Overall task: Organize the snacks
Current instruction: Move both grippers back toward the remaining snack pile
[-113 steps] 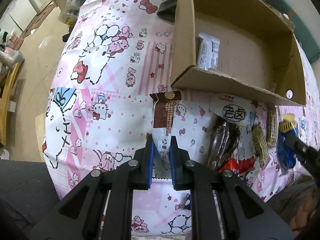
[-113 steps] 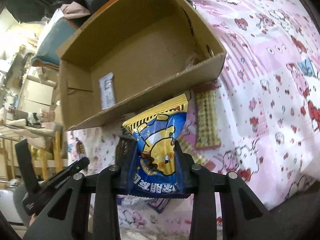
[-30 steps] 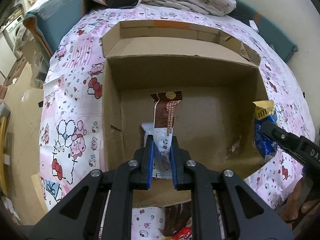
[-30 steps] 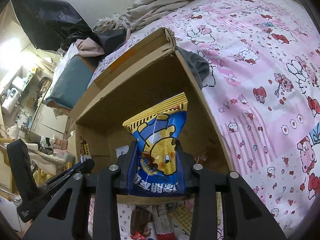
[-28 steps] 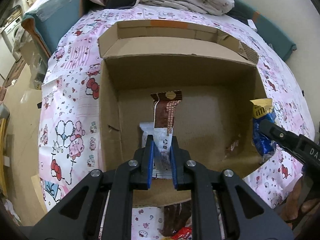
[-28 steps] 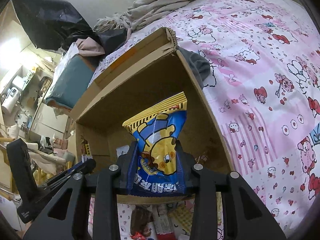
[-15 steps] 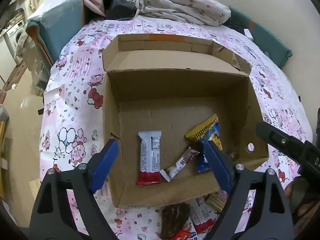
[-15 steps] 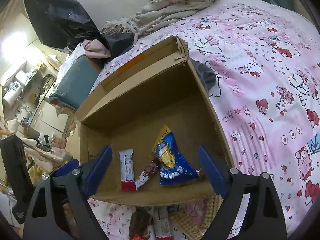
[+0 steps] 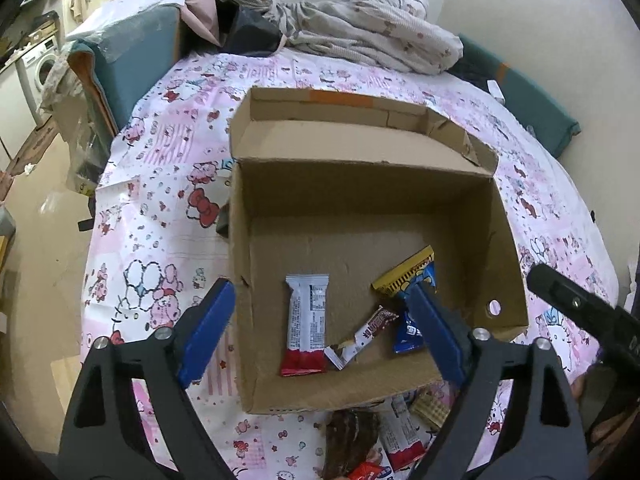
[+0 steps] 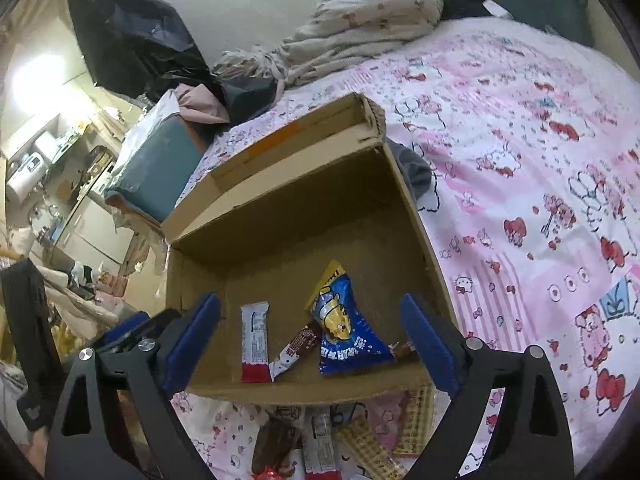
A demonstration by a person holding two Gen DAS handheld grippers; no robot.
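An open cardboard box (image 9: 360, 200) (image 10: 280, 216) stands on a pink cartoon-print cover. On its floor lie a white and red bar (image 9: 306, 324) (image 10: 254, 342), a brown and white bar (image 9: 366, 338) (image 10: 296, 348) and a blue and yellow snack bag (image 9: 412, 280) (image 10: 344, 326). My left gripper (image 9: 320, 330) is open and empty above the box's near wall. My right gripper (image 10: 310, 344) is open and empty above the same wall. Loose snacks (image 9: 380, 440) (image 10: 340, 440) lie in front of the box.
Crumpled bedding (image 9: 360, 32) (image 10: 352, 28) lies behind the box. A teal cushion (image 9: 532, 96) runs along the wall at the right. A teal box (image 9: 120, 52) (image 10: 160, 160) stands at the far left. The cover's left edge drops to the floor (image 9: 36, 220).
Both grippers have opened and let go. The brown and white bar and the blue and yellow bag now lie in the box. Both grippers have risen and pulled back a little.
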